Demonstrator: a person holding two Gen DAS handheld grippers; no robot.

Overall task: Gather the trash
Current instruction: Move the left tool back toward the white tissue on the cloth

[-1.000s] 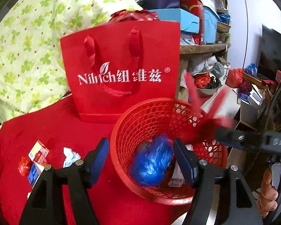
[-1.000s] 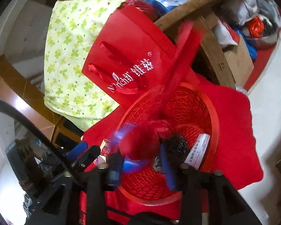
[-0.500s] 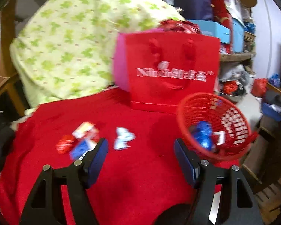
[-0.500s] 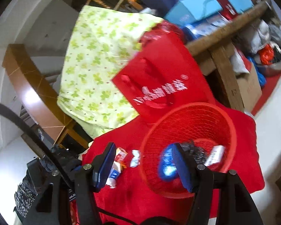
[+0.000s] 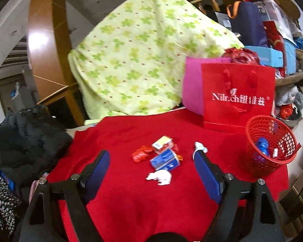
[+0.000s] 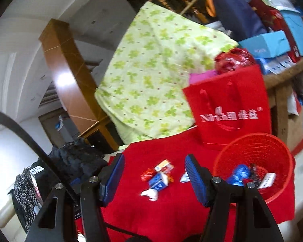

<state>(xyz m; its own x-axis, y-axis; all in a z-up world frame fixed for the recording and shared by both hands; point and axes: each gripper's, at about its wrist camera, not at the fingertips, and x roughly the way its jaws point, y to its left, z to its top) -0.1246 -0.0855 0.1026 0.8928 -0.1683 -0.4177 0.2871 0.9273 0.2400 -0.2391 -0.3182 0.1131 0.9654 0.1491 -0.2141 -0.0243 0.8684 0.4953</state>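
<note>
Scraps of trash lie clustered on the red-covered tabletop (image 5: 131, 201): a blue carton (image 5: 165, 160), a small orange-and-white box (image 5: 162, 144), a red wrapper (image 5: 141, 154) and crumpled white paper (image 5: 160, 177). The left gripper (image 5: 151, 170) hovers with jaws opening and empty; the right gripper (image 6: 154, 178) holds its jaws apart (also empty). A red basket (image 5: 252, 161), partly filled, stands at right.

Bare red cloth (image 5: 131, 207) in lower centre of left wrist view: free passage. Litter cluster (image 5: 161, 157) mid-frame, open cloth all around. Red basket (image 5: 270, 147) blocks right edge; red gift bag (image 5: 238, 98) behind it, green quilt (image 5: 143, 56) across upper centre. Dark clothing pile (image 5: 24, 137) crowds left side.
</note>
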